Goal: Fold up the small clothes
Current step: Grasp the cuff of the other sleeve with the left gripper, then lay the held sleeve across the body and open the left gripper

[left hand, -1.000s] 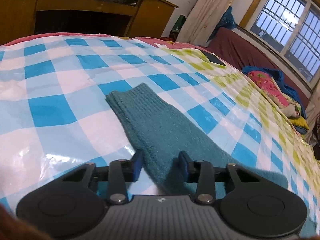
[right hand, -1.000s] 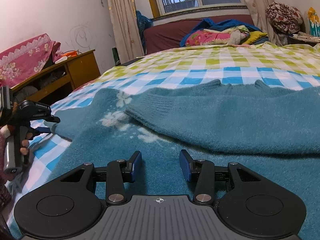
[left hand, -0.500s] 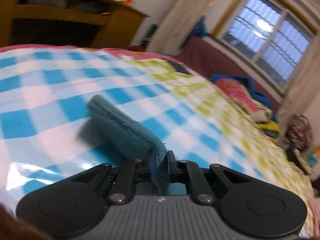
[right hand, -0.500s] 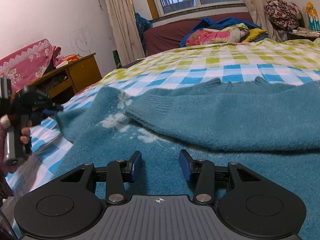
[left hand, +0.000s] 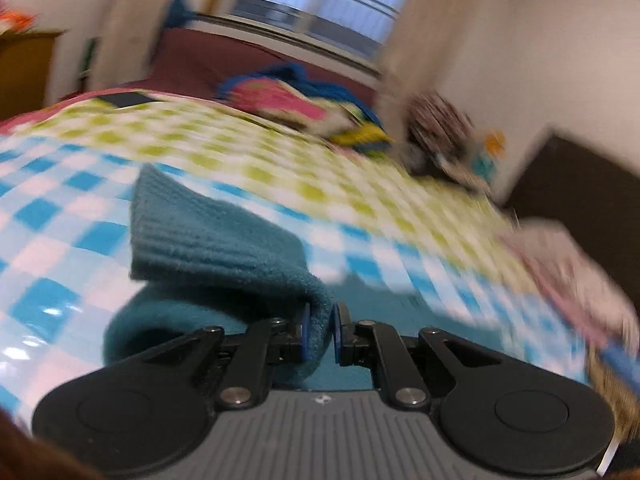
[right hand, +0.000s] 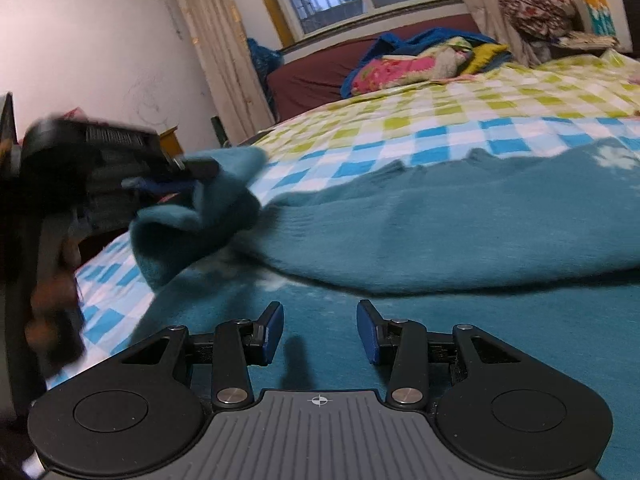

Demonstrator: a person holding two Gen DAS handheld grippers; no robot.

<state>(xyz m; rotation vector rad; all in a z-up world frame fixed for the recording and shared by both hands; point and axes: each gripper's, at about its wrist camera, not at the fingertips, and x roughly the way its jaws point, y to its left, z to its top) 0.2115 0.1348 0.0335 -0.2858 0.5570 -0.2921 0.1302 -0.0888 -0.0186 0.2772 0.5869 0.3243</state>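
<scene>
A teal knitted sweater (right hand: pixel 460 240) lies spread on the checked bed cover (right hand: pixel 440 128), one sleeve folded across its body. My left gripper (left hand: pixel 320 328) is shut on the other sleeve (left hand: pixel 208 236) and holds it lifted off the bed; the ribbed cuff hangs free ahead of the fingers. In the right wrist view the left gripper (right hand: pixel 188 178) shows at the left with the sleeve (right hand: pixel 208 216) draped from it. My right gripper (right hand: pixel 320 330) is open and empty, low over the sweater's body.
A pile of bright bedding (right hand: pixel 420 64) lies at the far end of the bed under the window. A patterned bundle (right hand: pixel 536 8) sits at the far right. A wooden cabinet (left hand: pixel 24 68) stands left of the bed.
My left gripper shut on the sleeve, lifted it off the bed and swung it right, toward the sweater's body. The right gripper has stayed open in place.
</scene>
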